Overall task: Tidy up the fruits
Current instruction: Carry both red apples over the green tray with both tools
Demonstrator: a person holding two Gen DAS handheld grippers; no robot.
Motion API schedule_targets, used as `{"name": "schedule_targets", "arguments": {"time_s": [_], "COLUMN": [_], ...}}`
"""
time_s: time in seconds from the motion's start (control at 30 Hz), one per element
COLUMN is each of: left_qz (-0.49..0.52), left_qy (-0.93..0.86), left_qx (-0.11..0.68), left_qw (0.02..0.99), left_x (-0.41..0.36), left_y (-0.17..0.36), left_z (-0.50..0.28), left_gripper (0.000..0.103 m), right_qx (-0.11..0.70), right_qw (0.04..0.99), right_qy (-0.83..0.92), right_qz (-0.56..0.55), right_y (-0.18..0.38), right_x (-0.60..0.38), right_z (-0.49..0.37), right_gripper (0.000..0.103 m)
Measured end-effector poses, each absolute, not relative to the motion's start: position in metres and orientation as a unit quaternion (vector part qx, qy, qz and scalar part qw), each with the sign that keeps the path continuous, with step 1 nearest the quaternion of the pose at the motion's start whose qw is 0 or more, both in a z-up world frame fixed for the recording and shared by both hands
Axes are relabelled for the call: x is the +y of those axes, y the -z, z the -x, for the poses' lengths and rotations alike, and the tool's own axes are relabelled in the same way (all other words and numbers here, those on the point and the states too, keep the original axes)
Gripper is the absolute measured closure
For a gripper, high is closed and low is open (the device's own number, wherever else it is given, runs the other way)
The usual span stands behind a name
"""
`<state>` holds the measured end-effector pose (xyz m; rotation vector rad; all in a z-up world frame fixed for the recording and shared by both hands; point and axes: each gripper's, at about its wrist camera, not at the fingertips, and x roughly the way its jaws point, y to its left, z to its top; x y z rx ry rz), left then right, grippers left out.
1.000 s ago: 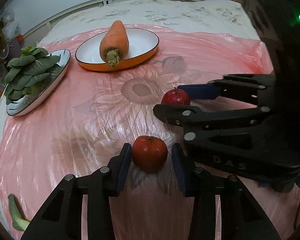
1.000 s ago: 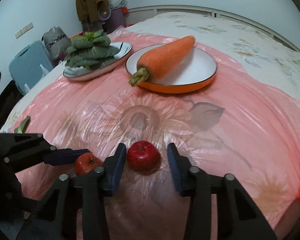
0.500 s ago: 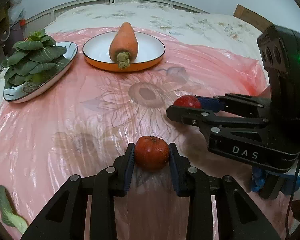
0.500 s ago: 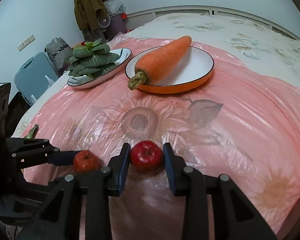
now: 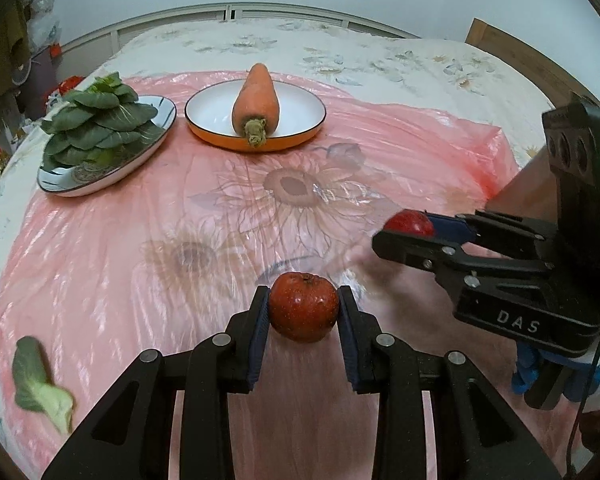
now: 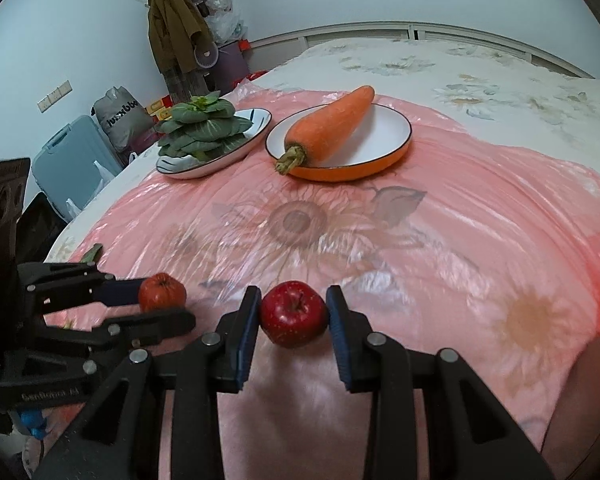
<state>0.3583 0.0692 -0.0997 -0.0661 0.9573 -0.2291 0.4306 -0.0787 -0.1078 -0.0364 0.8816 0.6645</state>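
My left gripper (image 5: 303, 312) is shut on an orange-red apple (image 5: 303, 307) and holds it above the pink sheet. It also shows in the right wrist view (image 6: 162, 292). My right gripper (image 6: 293, 314) is shut on a dark red apple (image 6: 293, 314), lifted off the sheet. That apple shows in the left wrist view (image 5: 410, 223) between the right gripper's fingers. An orange-rimmed white plate (image 5: 300, 110) holds a large carrot (image 5: 256, 102) at the far side.
A plate of green leafy vegetables (image 5: 96, 128) stands left of the carrot plate. A loose green leaf (image 5: 36, 380) lies near the bed's left edge. The pink plastic sheet (image 5: 140, 240) covers the bed. Bags and a suitcase (image 6: 68, 160) stand beside the bed.
Both grippers closed on their apples and lifted them off the sheet, pulling back from the plates.
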Motion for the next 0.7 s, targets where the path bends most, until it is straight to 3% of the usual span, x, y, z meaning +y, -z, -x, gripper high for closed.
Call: {"name": "schedule_targets", "arguments": {"time_s": [0.7], "left_qz": [0.029], "left_qy": [0.107], "left_qx": [0.417], "left_qw": [0.902], "left_x": [0.034], "left_y": [0.031], "left_z": [-0.207], "left_gripper": [0.075], "right_qx": [0.401], "right_qw": [0.879], "right_qy": [-0.259], "right_qz": [-0.010], "right_y": [0.055], "right_x": [-0.165], "right_z": [-0.250], "right_gripper": [0.072]}}
